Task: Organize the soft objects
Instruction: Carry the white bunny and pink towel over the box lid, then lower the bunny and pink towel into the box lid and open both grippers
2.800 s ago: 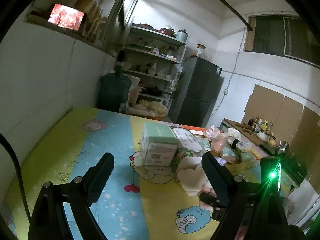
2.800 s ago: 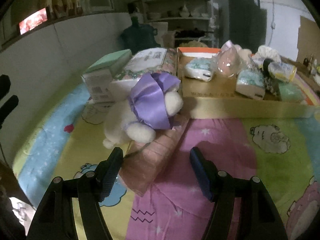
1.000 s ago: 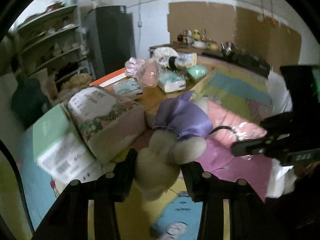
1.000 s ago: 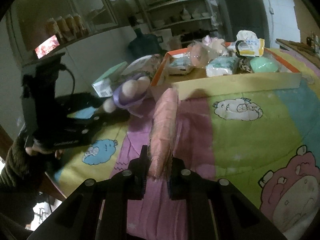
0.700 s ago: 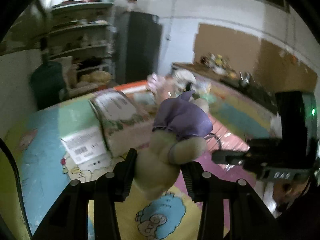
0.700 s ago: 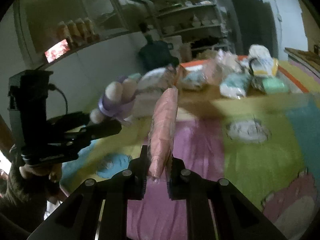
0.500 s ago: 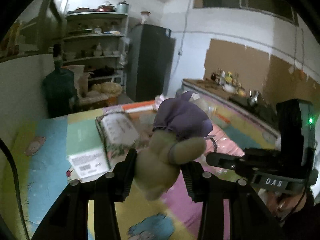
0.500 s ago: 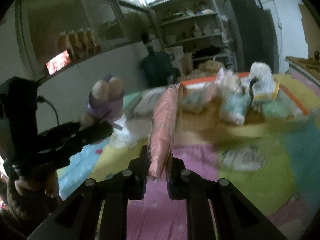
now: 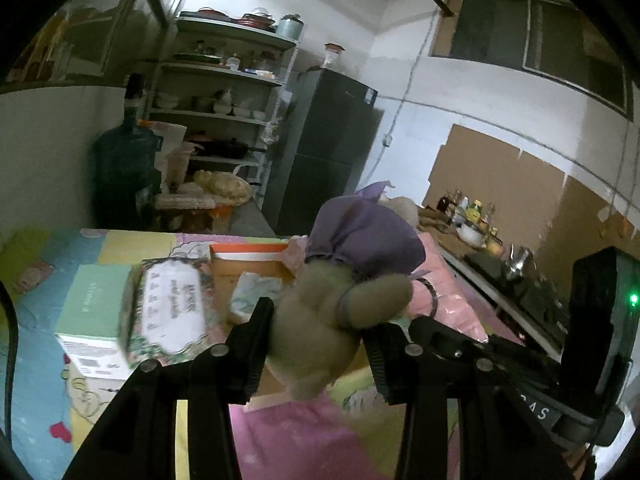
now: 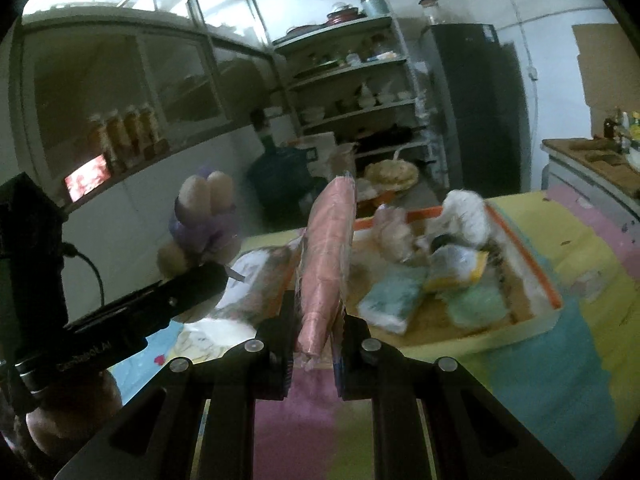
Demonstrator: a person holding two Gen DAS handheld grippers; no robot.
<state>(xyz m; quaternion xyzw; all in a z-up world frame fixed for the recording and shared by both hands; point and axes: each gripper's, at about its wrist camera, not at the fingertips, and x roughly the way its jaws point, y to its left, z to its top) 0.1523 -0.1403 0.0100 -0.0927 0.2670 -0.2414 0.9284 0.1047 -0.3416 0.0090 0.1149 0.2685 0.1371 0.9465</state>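
The left wrist view looks over the bright patterned cloth (image 9: 36,364) toward a green box (image 9: 90,312) and a flowered tissue pack (image 9: 170,312) lying side by side, with a dark fridge (image 9: 324,152) and shelves (image 9: 216,76) behind; part of the cardboard tray (image 9: 248,268) shows beyond the flowered pack. The right wrist view shows what the first mostly hides: the tray (image 10: 536,280) seen whole, orange-rimmed, crowded with small soft packs, a pale green pack (image 10: 476,306) among them, and a hand (image 10: 68,412) under the left tool.

The left gripper (image 9: 318,350) has its jaws partly apart, pressed on the body of a plush toy (image 9: 340,300) with a purple bow, held up off the cloth; the right view shows the same toy (image 10: 200,224) sticking up from that gripper (image 10: 208,276). The right gripper (image 10: 314,346) has its jaws nearly together, pinching a flat pink pack (image 10: 328,256) that stands on edge, raised in front of the tray.
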